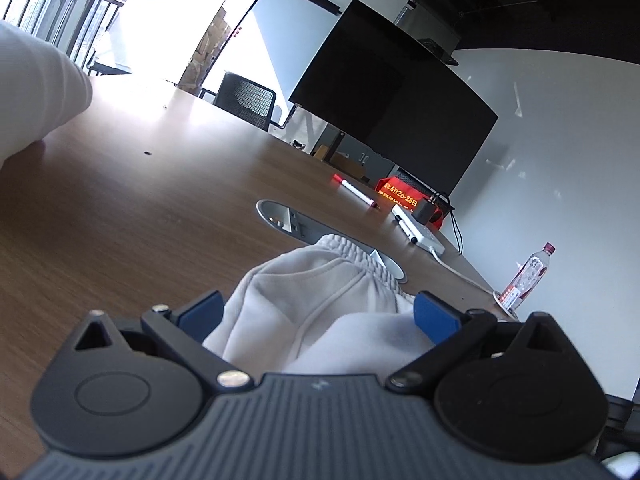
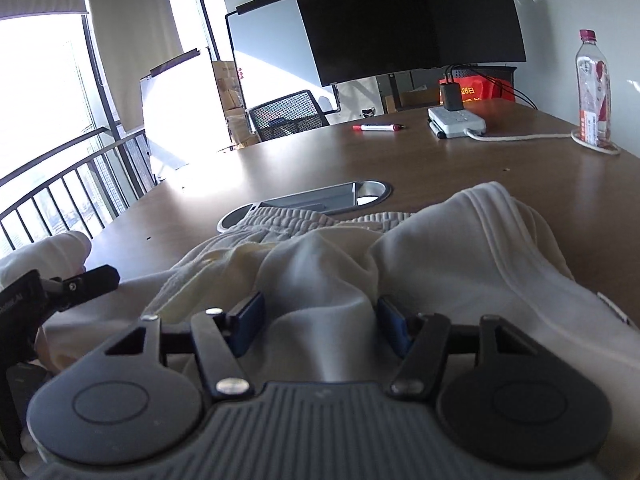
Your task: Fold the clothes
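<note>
Both grippers, left gripper (image 1: 318,314) and right gripper (image 2: 320,322), spread, cream garment (image 2: 400,248) bunched between unclamped; desk (image 1: 140,208) bare leftward.

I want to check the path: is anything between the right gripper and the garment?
Nothing visible. The right gripper is open, and a raised fold of the cream garment already lies between its blue pads.

Blown-out window (image 2: 36,100) glare across the table (image 2: 280,164), fisheye-bent edges, sharp focus.
</note>
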Action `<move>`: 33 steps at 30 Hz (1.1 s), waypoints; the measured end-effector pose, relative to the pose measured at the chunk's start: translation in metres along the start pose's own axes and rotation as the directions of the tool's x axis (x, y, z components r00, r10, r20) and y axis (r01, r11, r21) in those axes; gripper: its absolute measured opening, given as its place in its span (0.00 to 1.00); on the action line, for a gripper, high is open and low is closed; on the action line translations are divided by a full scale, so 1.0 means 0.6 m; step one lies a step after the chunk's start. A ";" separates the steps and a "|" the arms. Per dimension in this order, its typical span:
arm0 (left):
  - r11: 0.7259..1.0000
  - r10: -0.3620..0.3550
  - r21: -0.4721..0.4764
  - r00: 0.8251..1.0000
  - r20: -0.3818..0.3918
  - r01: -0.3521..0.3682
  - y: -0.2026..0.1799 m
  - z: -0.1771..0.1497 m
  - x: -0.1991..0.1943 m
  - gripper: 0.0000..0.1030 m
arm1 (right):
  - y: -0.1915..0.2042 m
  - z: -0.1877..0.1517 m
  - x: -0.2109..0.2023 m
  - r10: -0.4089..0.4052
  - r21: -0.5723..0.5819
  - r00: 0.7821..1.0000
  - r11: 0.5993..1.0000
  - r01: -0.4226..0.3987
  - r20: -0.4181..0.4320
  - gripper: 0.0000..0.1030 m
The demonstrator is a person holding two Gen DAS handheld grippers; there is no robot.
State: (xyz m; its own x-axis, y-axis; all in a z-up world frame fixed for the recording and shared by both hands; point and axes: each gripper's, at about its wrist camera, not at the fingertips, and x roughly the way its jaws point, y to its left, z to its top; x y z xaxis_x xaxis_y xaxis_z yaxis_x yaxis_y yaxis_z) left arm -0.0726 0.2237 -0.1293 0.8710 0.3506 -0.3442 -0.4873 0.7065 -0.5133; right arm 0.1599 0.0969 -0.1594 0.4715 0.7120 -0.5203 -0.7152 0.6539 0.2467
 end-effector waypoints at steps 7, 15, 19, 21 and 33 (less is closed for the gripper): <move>1.000 -0.020 0.020 0.999 -0.029 0.020 -0.002 -0.001 -0.008 0.97 | 0.026 -0.018 0.019 -0.041 -0.071 0.999 0.996 0.044 0.031 0.61; 0.994 -0.038 0.098 0.999 -0.021 0.040 -0.019 -0.009 -0.014 0.80 | 0.028 -0.003 0.018 -0.042 -0.053 0.997 0.998 0.045 0.058 0.59; 0.993 -0.046 0.108 0.998 -0.033 0.049 -0.021 -0.009 -0.009 0.73 | 0.036 0.020 -0.002 -0.006 -0.024 0.995 1.000 0.008 0.096 0.59; 0.992 -0.048 0.112 0.998 -0.046 0.053 -0.021 -0.009 -0.005 0.64 | 0.042 0.032 -0.011 0.027 -0.029 0.993 0.999 -0.024 0.112 0.59; 0.957 -0.104 0.266 0.993 -0.061 0.116 -0.053 -0.026 -0.009 0.08 | 0.016 0.024 0.020 0.250 0.106 0.965 0.960 -0.258 0.081 0.62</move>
State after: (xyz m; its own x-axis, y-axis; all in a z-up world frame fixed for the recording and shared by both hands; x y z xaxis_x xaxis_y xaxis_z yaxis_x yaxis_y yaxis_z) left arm -0.0627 0.1900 -0.1235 0.9112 0.2374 -0.3366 -0.3483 0.8803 -0.3221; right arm 0.1660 0.1154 -0.1511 0.3178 0.8713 -0.3739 -0.7539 0.4714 0.4576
